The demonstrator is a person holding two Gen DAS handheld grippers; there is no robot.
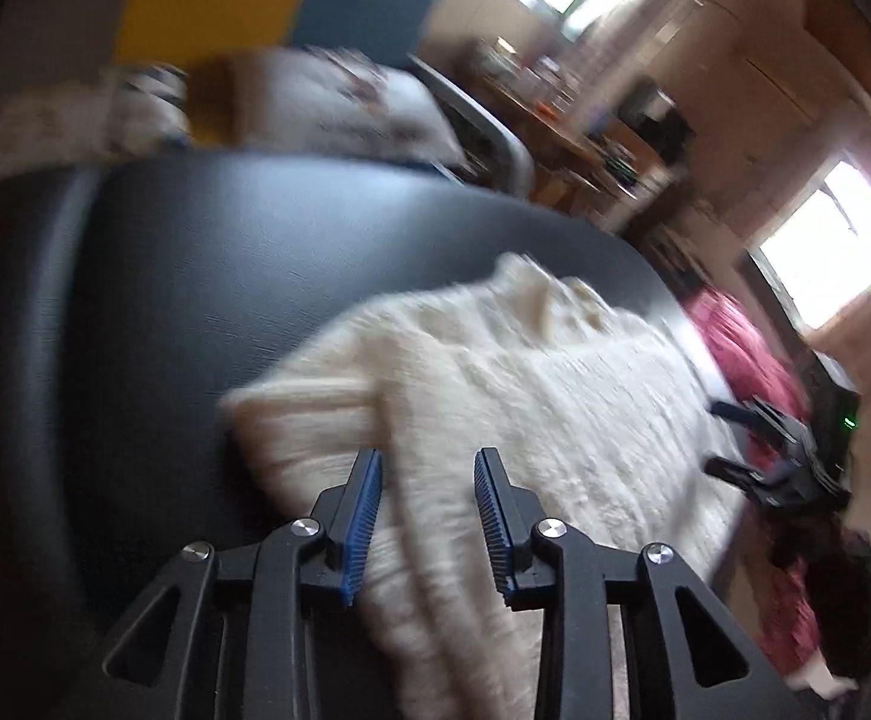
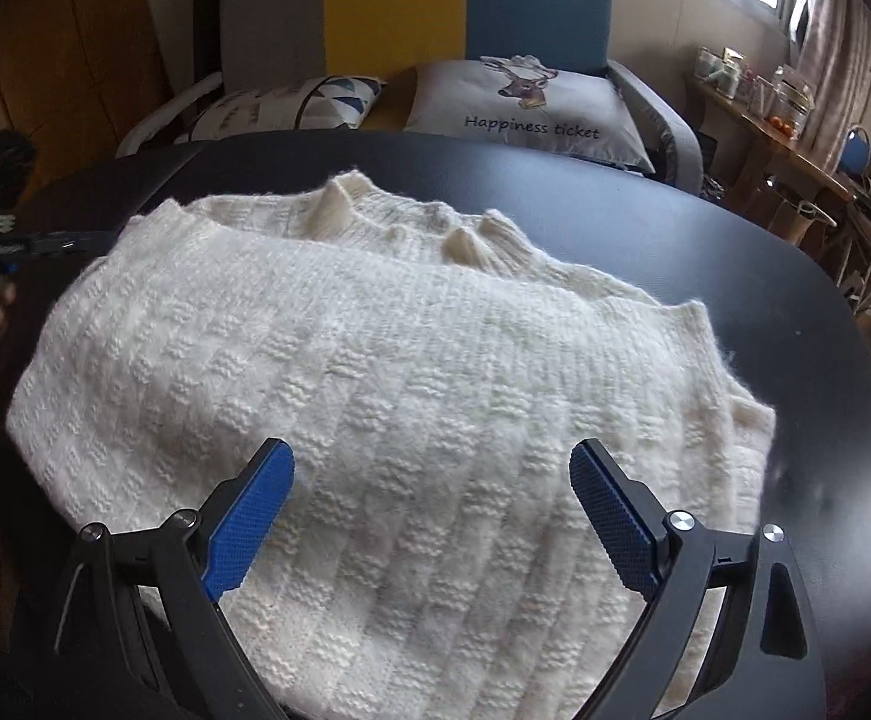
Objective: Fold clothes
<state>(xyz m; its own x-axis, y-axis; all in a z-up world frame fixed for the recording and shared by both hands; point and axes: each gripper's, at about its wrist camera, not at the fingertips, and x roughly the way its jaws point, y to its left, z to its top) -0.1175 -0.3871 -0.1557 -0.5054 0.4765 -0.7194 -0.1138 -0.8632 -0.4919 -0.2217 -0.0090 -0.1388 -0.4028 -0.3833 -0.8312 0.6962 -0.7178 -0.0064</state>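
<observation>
Jaws gape on both tools: the right gripper (image 2: 432, 468) spreads wide over a cream knitted sweater (image 2: 375, 372) lying folded on a black table (image 2: 705, 252), while the left gripper (image 1: 428, 459), narrower, holds nothing at its edge

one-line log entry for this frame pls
task: fold clothes | white knit sweater partly folded on black table | left gripper open, empty | right gripper open, empty

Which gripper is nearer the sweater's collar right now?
Hard to call, likely neither. The right gripper sits open over the sweater at its hem end, opposite the collar. The left gripper, open, hovers at a side edge.
</observation>
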